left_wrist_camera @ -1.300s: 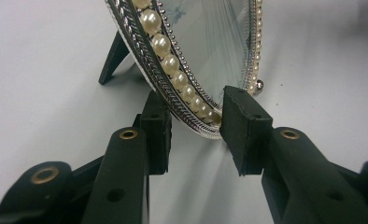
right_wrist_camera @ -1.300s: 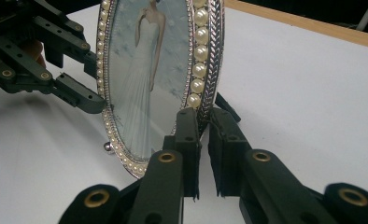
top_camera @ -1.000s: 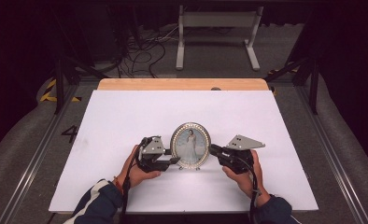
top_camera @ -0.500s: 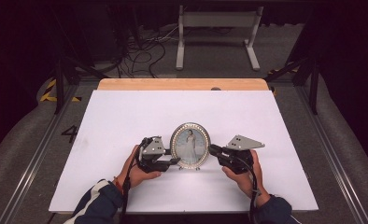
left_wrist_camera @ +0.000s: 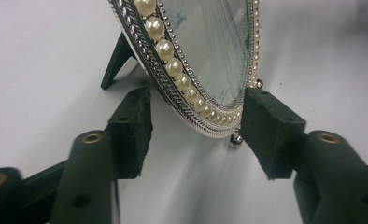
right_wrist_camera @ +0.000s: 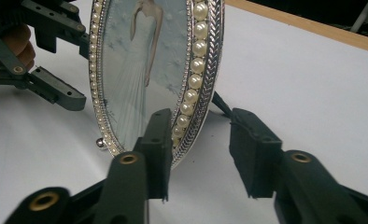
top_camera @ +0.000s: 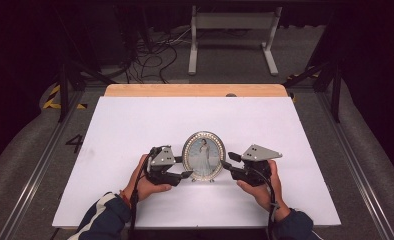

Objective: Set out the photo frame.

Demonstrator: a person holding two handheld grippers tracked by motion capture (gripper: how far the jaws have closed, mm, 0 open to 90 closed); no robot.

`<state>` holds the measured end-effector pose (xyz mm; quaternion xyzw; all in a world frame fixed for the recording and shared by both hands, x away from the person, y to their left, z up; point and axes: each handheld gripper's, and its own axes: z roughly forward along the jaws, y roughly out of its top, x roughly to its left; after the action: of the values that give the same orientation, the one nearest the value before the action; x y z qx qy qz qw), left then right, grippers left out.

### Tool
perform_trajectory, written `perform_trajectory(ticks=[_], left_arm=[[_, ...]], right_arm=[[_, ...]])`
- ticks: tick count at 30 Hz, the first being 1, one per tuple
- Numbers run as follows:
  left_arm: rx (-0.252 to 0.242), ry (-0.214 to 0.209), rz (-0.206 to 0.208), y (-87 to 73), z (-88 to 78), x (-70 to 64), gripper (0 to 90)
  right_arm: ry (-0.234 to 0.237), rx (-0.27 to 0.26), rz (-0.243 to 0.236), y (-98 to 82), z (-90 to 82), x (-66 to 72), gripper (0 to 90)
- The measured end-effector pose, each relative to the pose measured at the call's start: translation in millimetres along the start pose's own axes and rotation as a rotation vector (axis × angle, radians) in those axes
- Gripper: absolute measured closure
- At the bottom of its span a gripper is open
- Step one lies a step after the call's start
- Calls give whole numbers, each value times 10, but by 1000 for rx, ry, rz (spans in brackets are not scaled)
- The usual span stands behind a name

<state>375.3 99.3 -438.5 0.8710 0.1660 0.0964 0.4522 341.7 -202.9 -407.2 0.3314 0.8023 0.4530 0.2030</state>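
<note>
An oval silver picture frame [top_camera: 203,156] rimmed with pearls stands upright on the white table [top_camera: 135,125], propped on its black back leg [left_wrist_camera: 117,59]. It shows a figure in a white dress [right_wrist_camera: 140,70]. My left gripper [top_camera: 185,166] straddles the frame's left edge and my right gripper [top_camera: 228,168] its right edge. In the left gripper view the rim [left_wrist_camera: 182,79] lies between the pads [left_wrist_camera: 134,121] with a gap on both sides. In the right gripper view one pad [right_wrist_camera: 158,140] stands just in front of the rim, the other well behind. Both sets of jaws have just been opening.
A wooden strip [top_camera: 195,90] runs along the table's far edge. Beyond it are floor cables [top_camera: 150,50] and a grey metal stand [top_camera: 232,30]. Metal rails [top_camera: 45,160] flank the table. A hand and sleeve [top_camera: 110,210] hold each gripper near the front edge.
Both grippers' jaws have spread apart off the frame's rim. The frame stays upright in the same spot, and neither hand has shifted.
</note>
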Motion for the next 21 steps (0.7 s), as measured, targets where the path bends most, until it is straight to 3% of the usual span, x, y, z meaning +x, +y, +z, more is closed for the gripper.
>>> perform_trajectory(ticks=[6,11,18,21], left_arm=[[17,14,18,8,-10,-16,331],[30,44,6,4,-4,-20,211],[-2,46,-29,-12,-30,-1,75],[-3,50,-7,-9,-37,-11,52]], right_arm=[[21,16,-20,9,12,11,398],[23,42,-69,8,52,68,252],[41,44,-88,9,86,99,104],[45,50,-91,0,90,93,73]])
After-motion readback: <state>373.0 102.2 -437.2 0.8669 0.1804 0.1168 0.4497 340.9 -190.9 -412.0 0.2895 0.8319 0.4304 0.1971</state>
